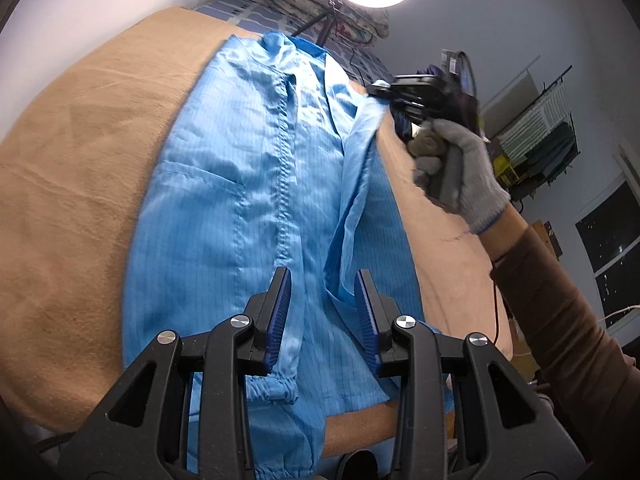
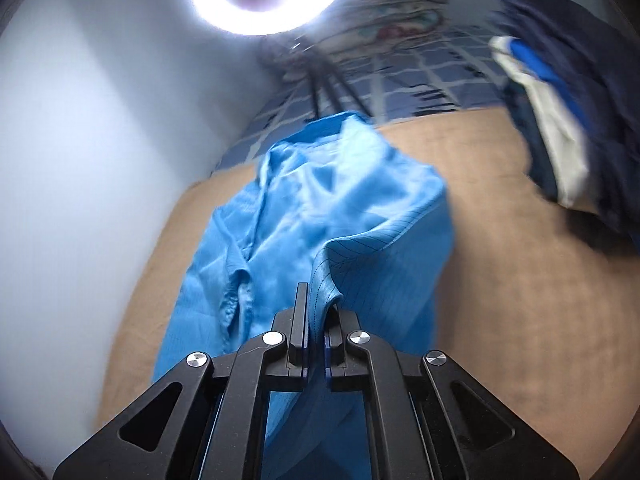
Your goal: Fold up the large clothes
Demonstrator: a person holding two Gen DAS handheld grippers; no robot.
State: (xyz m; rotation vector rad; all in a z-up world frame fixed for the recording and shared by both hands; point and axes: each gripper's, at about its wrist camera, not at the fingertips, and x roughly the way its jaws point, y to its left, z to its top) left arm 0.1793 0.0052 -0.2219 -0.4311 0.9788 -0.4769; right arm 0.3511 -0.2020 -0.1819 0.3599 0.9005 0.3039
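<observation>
Right tool (image 2: 316, 312) clamped on garment (image 2: 320, 208) edge

The support surface is a tan, soft-napped blanket (image 1: 72, 168) spread flat, with shallow creases. A light blue, pin-striped fabric coat (image 1: 224, 200) lies lengthwise along its middle (collar at the far end, elastic cuff at the near edge). A dark navy garment pile (image 2: 568, 120) with white and blue panels rests near its right far corner.
</observation>
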